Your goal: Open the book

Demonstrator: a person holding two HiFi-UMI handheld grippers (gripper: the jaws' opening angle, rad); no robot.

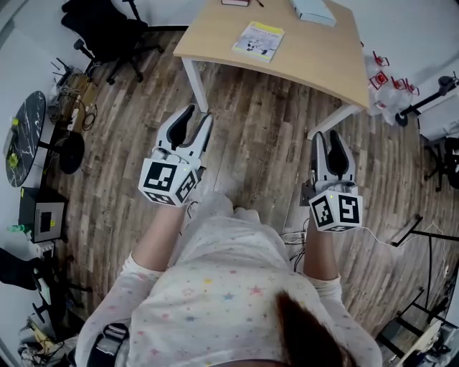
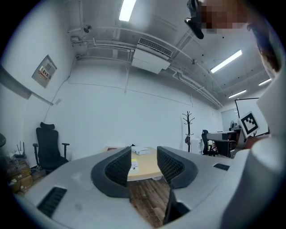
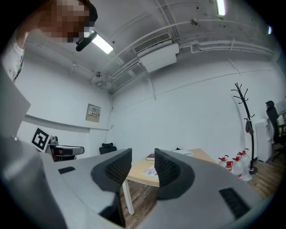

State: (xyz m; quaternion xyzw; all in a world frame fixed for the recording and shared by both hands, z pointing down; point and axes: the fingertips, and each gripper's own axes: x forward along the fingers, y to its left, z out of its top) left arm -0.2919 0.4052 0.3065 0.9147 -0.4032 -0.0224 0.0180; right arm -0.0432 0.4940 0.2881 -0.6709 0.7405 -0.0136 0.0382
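One wide tabletop (image 1: 215, 39) stands far off, well apart from us, with the closed book (image 1: 258, 41) on its near left part. We should step closer first; the left tool (image 1: 201, 113) and right tool (image 1: 326, 135), both partly open and empty, can then pin the book and lift its cover

Bright, even light from ceiling strip lights (image 2: 127, 10); soft shadows; strong fisheye bending, dark corners.

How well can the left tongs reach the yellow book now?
Probably not yet: the left tongs hang open over the floor, short of the table, and the book lies further in. Nothing blocks the way.
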